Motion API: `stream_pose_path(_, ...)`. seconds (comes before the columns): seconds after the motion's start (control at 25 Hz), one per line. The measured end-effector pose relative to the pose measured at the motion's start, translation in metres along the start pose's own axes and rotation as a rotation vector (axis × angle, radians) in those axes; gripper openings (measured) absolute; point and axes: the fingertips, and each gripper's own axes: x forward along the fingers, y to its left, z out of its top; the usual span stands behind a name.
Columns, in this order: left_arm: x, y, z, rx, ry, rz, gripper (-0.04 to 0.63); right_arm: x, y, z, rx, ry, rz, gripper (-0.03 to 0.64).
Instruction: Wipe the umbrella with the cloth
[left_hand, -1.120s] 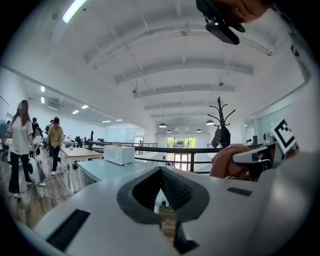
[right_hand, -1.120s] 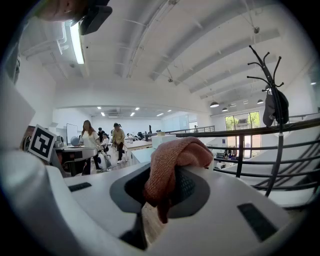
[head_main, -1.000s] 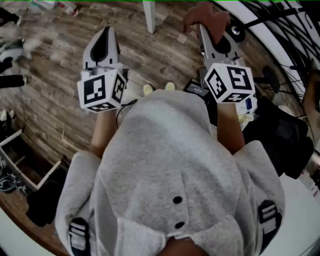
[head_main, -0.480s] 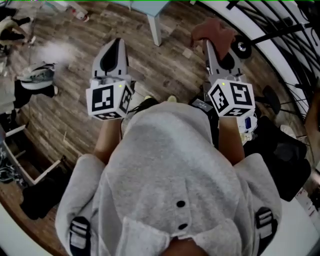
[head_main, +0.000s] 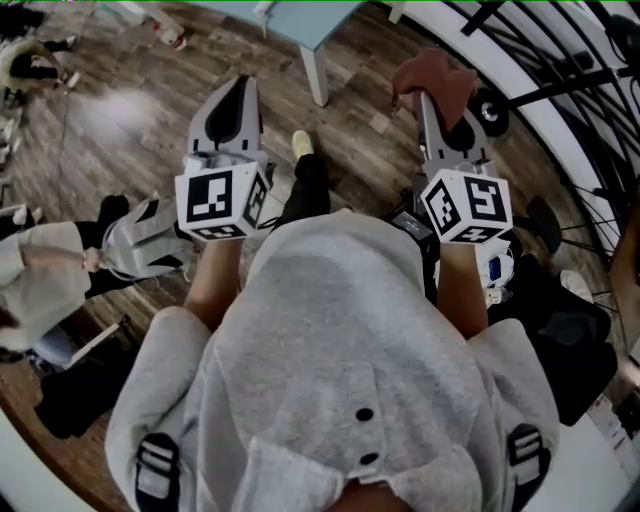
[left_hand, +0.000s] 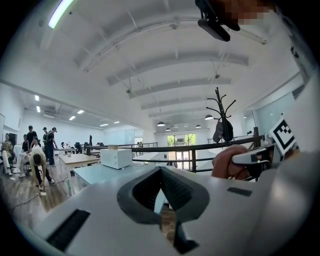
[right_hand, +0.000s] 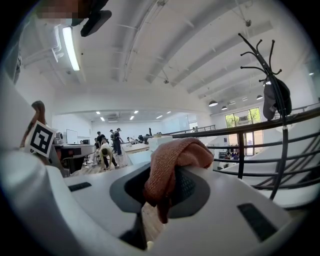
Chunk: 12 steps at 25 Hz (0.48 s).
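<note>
My right gripper (head_main: 437, 98) is shut on a reddish-brown cloth (head_main: 434, 73), which drapes over its jaws (right_hand: 172, 167) and hides the tips. My left gripper (head_main: 230, 100) is shut with nothing in it; its jaws meet in a narrow slit in the left gripper view (left_hand: 160, 199). Both are held out level in front of the grey hoodie (head_main: 340, 340), above a wooden floor (head_main: 130, 110). A black coat stand (right_hand: 267, 60) beyond the railing carries a dark hanging object (right_hand: 276, 100); I cannot tell whether it is the umbrella.
A pale table leg (head_main: 314, 72) stands just ahead between the grippers. A black railing (head_main: 560, 75) runs along the right, with dark gear (head_main: 560, 290) beside it. A crouching person (head_main: 40, 270) is at the left. Tables (left_hand: 95, 172) and a white box (left_hand: 116, 158) lie ahead.
Both grippers have travelled forward over the floor with the walking person. The table leg and railing have come nearer, and a crouching person has entered at the left. The cloth stays gripped.
</note>
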Motion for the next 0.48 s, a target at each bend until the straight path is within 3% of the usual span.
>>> stream_pose_path(0.48,0.118,0.072,-0.011,-0.049,0.053,-0.016,0.012,0.138,-0.007,0.019,-0.039,0.059,0.015,0.069)
